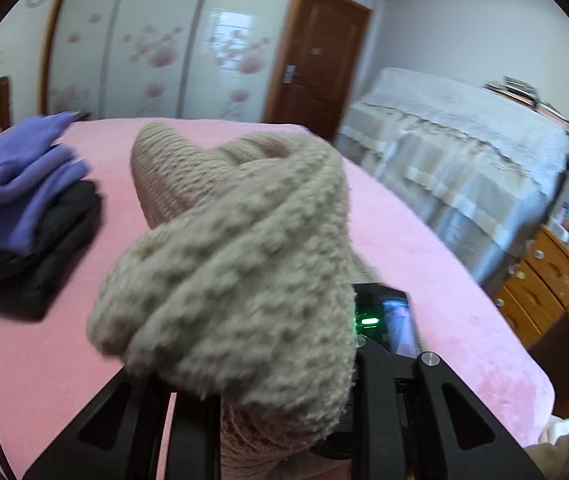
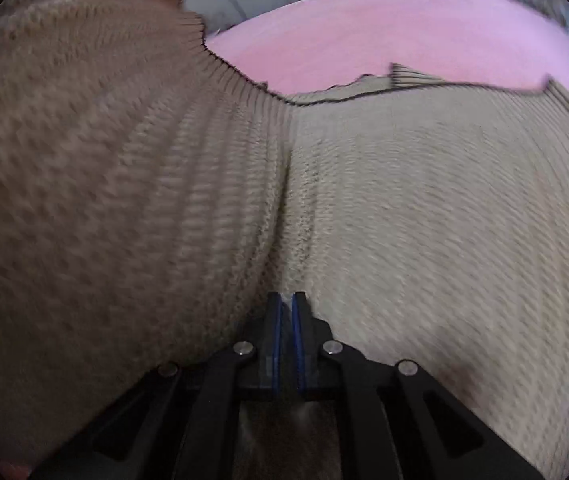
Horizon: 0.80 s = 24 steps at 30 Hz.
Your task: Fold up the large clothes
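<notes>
Fingers (image 2: 287,312) of my right hand pinch a fold of the beige knit sweater (image 2: 404,220), nearly shut. My left fingers (image 1: 252,392) are buried under a lifted bunch of it, closed on that knit. Beneath lies the pink bed (image 1: 424,264); far left sit folded purple and black clothes (image 1: 32,200).

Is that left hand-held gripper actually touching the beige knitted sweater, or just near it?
Touching. In the left wrist view the beige knitted sweater is bunched up and draped right over the left hand-held gripper, hiding its fingertips.
</notes>
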Motion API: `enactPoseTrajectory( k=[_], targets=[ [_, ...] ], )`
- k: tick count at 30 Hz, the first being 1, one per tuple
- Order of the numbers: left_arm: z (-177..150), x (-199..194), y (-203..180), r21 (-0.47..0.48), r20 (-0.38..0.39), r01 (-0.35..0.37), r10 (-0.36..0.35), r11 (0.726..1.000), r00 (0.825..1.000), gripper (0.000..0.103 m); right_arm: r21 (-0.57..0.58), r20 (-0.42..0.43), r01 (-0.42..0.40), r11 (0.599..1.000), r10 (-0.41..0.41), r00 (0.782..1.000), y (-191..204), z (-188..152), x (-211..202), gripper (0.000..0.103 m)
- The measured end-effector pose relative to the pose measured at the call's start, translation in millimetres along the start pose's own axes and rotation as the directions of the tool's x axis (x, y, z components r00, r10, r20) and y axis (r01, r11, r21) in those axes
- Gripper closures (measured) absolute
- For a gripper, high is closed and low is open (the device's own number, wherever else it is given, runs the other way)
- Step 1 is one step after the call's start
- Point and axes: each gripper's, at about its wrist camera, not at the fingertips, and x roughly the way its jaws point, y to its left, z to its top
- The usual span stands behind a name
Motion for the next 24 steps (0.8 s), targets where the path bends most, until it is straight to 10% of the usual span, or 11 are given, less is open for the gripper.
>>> enactPoseTrajectory(
  k=[11, 24],
  targets=[
    [-65.2, 110.9, -82.8, 0.107, -0.270, 0.107, -0.075, 0.988, 0.960, 0.082, 0.324, 0.101, 0.264, 0.909, -0.311, 0.945, -134.1, -49.8, -137.9, 0.095],
    [-55.4, 98.1, -123.0, 0.160, -0.215, 0.128, -0.092, 0.979, 0.972, 0.082, 0.324, 0.143, 0.233, 0.917, -0.291, 0.946, -142.6, -37.4, -162.0, 0.095]
  ],
)
